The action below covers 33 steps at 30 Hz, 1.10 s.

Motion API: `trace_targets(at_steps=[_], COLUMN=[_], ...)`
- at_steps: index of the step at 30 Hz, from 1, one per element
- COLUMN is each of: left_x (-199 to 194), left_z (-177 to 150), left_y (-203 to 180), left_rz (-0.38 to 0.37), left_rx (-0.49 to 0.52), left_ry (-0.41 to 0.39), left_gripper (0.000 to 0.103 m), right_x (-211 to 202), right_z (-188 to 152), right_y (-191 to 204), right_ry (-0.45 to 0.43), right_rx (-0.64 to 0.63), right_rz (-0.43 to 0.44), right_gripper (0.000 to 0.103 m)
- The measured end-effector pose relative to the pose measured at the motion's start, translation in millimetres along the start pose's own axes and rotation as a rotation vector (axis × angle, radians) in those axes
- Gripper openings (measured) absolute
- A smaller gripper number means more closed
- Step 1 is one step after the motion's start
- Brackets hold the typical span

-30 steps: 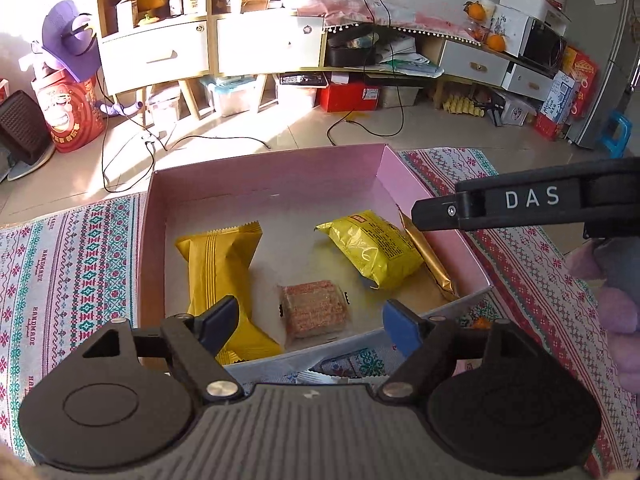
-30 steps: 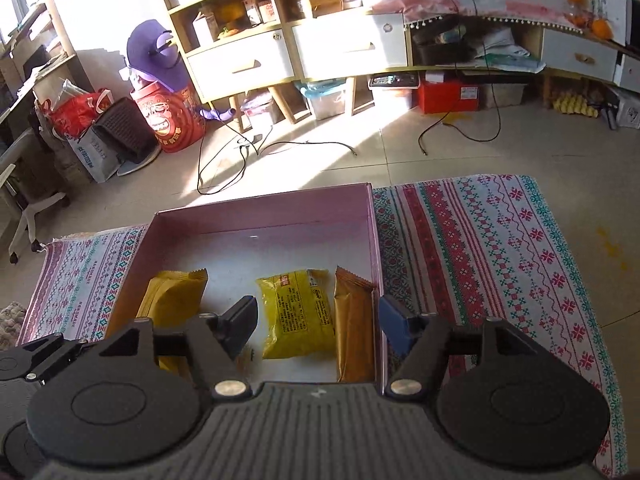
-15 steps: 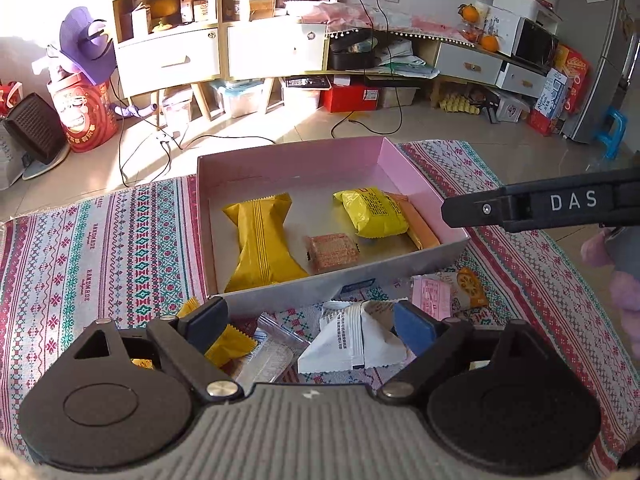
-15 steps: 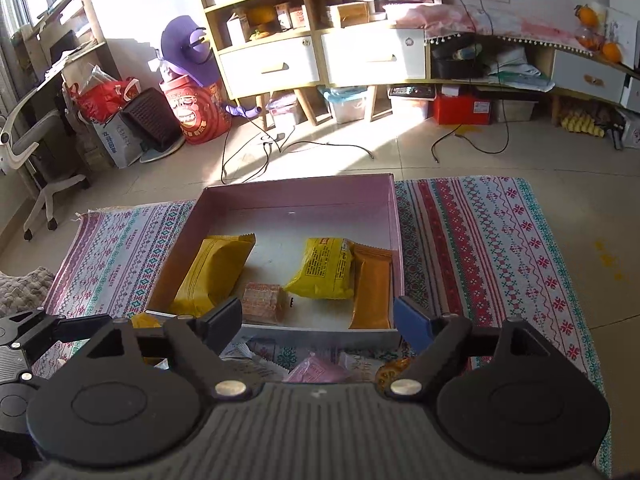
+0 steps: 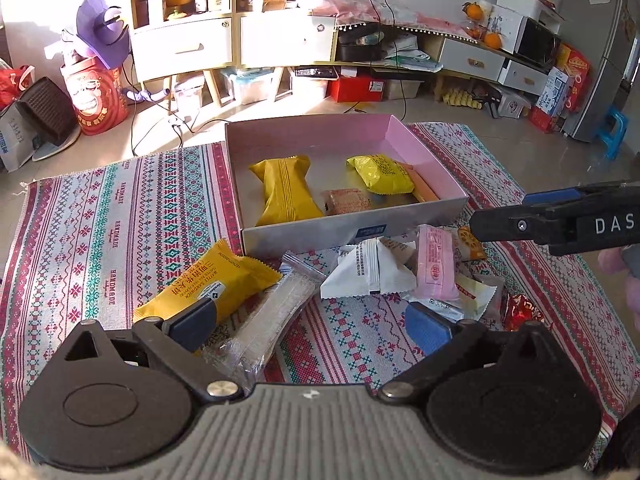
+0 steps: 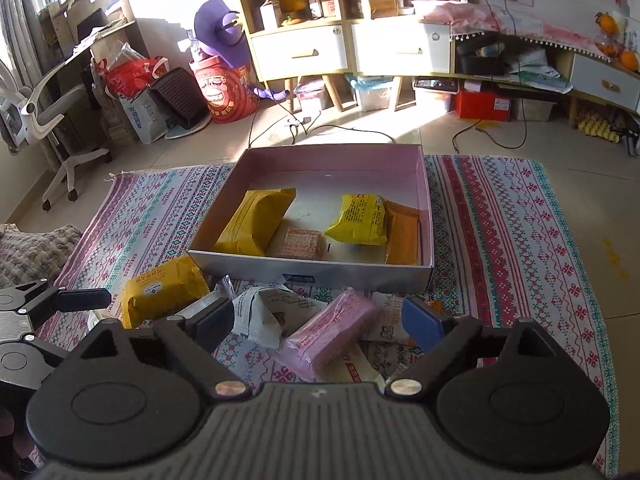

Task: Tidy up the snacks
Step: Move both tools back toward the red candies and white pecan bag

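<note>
Holding 4 snack packets (image 5: 287,196), the pink box (image 5: 408,142) sits on the patterned cloth (image 5: 100,224).

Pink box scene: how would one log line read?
left gripper: opening, empty | right gripper: opening, empty | pink box: four snacks

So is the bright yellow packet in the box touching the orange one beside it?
Touching: the right wrist view shows the yellow packet overlapping the orange packet's edge, no gap.
</note>
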<state>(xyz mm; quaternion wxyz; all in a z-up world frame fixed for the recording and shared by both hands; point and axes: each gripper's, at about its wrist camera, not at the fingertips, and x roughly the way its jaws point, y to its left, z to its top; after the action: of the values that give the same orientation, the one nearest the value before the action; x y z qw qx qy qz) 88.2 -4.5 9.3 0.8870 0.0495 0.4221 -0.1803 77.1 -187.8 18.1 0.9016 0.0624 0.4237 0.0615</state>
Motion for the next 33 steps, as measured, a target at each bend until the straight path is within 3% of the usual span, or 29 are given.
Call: trace_targets(at_steps=[12,23,33], left_x=[-12,-19,-17], left_z=[-33,-71,-96], left_y=[16,49,72], left_rz=[0.055,0.074,0.125], left_rx=[0.021,-0.044,0.017], left_ry=[-0.006,0.010,-0.063], left_gripper=[0.103,0.103,0.103], right_x=[-2,3,12], right_z=[-28,-56,-89], right_y=[22,43,63], right_ry=[0.010,-0.006,-0.025], right_rx=[-0.043,-0.133,-0.232], right_rz=[0.051,0.069,0.117], right_gripper=[0.093,0.094,0.095])
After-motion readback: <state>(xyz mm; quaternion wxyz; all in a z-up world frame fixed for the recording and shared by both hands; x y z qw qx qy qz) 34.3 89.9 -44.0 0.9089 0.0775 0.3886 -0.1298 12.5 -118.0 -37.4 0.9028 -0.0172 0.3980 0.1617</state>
